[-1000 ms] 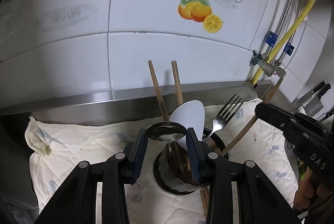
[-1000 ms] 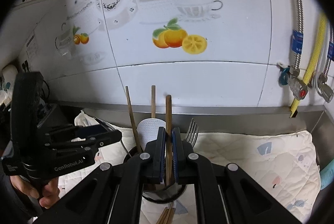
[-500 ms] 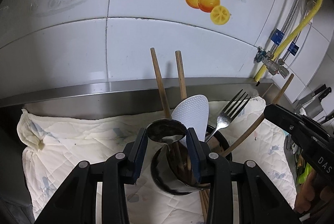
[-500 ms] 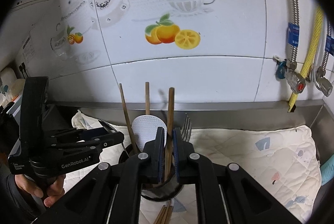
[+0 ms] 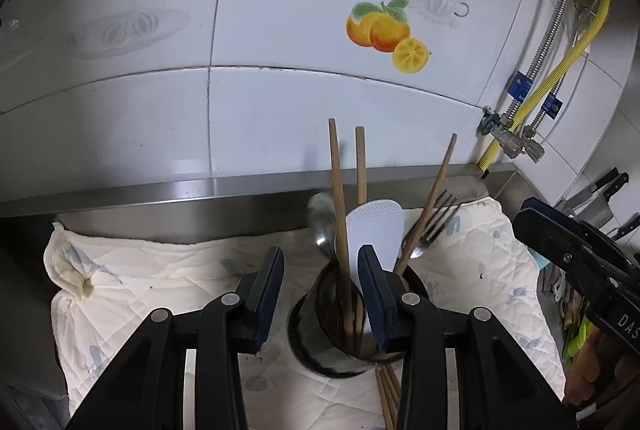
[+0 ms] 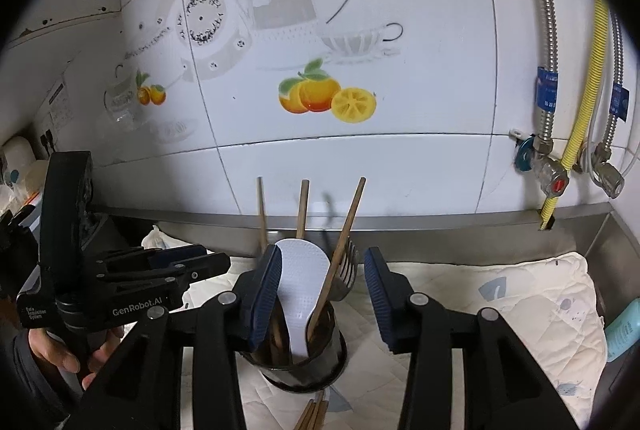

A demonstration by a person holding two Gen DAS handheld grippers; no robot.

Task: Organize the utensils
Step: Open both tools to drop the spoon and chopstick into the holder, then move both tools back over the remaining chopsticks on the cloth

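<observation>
A dark metal cup (image 5: 320,350) (image 6: 304,370) stands on the cloth. It holds a white rice paddle (image 5: 376,230) (image 6: 304,270), a fork (image 5: 432,226) (image 6: 352,266) and three wooden chopsticks. The rightmost chopstick (image 5: 436,189) (image 6: 344,242) leans right; it lies free between my right gripper's (image 6: 322,262) opening jaws, touching neither pad. A blurred metal spoon (image 5: 320,218) tips toward the wall behind the cup. My left gripper (image 5: 320,258) hovers open over the cup's near-left rim with nothing pressed between its pads. More chopsticks (image 5: 386,398) lie in front of the cup.
A white quilted cloth (image 5: 160,290) (image 6: 500,294) covers the steel counter below the tiled wall. Yellow hose and steel pipes (image 6: 580,109) run down at the right. Knives (image 5: 600,197) hang far right. A teal bottle (image 6: 624,330) stands at the right edge.
My right gripper's jaws have spread and let go of the chopstick, which now leans right in the cup. The spoon bowl seen between my left fingers has tipped away toward the wall.
</observation>
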